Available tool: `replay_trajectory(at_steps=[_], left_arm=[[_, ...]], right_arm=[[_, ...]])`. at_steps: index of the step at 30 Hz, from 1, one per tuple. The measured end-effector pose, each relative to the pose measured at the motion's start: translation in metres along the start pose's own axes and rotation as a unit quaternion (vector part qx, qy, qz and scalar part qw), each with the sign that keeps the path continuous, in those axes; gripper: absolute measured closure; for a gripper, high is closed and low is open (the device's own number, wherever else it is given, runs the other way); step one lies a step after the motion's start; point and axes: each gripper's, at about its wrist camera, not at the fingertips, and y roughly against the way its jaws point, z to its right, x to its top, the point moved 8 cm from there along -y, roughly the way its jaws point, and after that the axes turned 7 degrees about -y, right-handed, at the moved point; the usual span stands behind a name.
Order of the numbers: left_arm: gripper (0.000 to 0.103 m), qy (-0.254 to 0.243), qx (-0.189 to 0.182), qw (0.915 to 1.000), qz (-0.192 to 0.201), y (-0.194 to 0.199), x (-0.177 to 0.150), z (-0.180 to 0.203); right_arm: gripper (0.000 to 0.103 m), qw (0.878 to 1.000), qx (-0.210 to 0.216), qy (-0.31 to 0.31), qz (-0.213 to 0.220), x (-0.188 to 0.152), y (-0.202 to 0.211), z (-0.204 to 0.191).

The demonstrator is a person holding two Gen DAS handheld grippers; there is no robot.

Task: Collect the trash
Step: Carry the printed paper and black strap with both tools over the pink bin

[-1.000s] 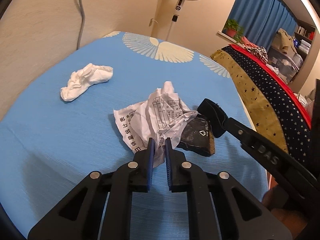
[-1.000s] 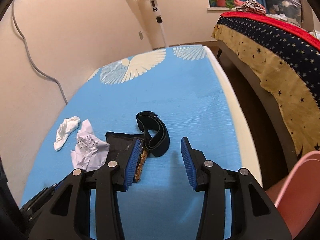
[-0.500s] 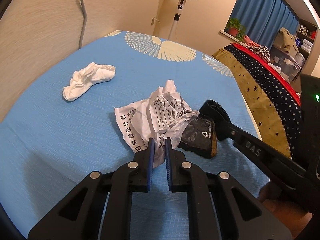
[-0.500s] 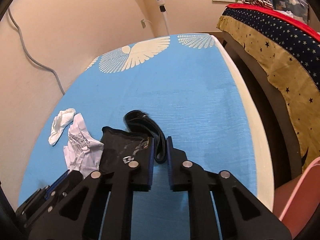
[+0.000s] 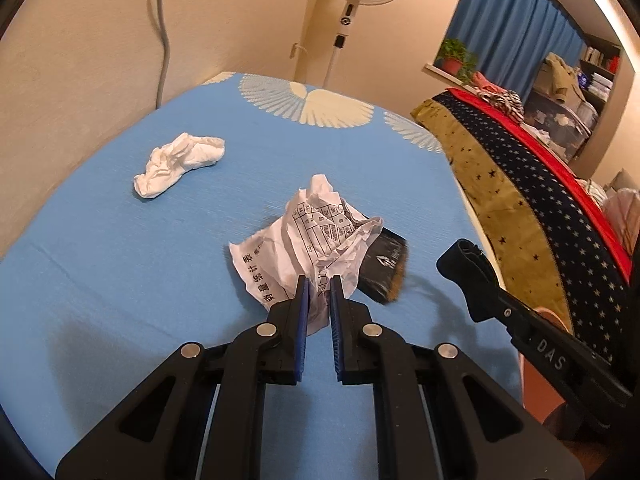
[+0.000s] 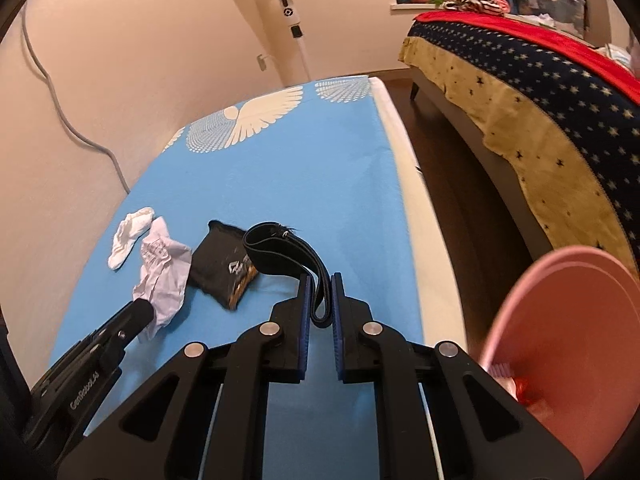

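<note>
My left gripper is shut on the near edge of a crumpled printed paper, which is raised slightly off the blue sheet. My right gripper is shut on a black elastic band, whose loop hangs out ahead of the pads. In the left wrist view the band sits at the tip of the right gripper, to the right of the paper. A black snack wrapper lies flat between paper and band. A white crumpled tissue lies farther left.
A pink bin stands low at the right, off the mattress edge, with scraps inside. A bed with a starred blanket runs along the right across a dark floor gap. A standing fan and a wall cable are behind.
The right gripper's jaws closed on the black band and carried it up and to the right, away from the wrapper. The left gripper lifted a little with the paper in it.
</note>
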Motion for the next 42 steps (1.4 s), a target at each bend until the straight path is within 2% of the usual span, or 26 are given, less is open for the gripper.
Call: replay_trajectory(at_steps=[7, 25, 42], left_arm=[[0.093, -0.031, -0.009, 0.9994, 0.013, 0.029, -0.008, 0.015], [0.093, -0.070, -0.028, 0.9964, 0.038, 0.083, -0.022, 0.038], [0.093, -0.091, -0.045, 0.9937, 0.049, 0.107, -0.032, 0.052]], right_arm=[[0.093, 1.000, -0.001, 0.003, 0.019, -0.013, 0.037, 0.003], [0.093, 0.997, -0.006, -0.009, 0.076, -0.013, 0.120, 0.029], [0.093, 0.994, -0.017, -0.020, 0.103, -0.016, 0.157, 0.043]])
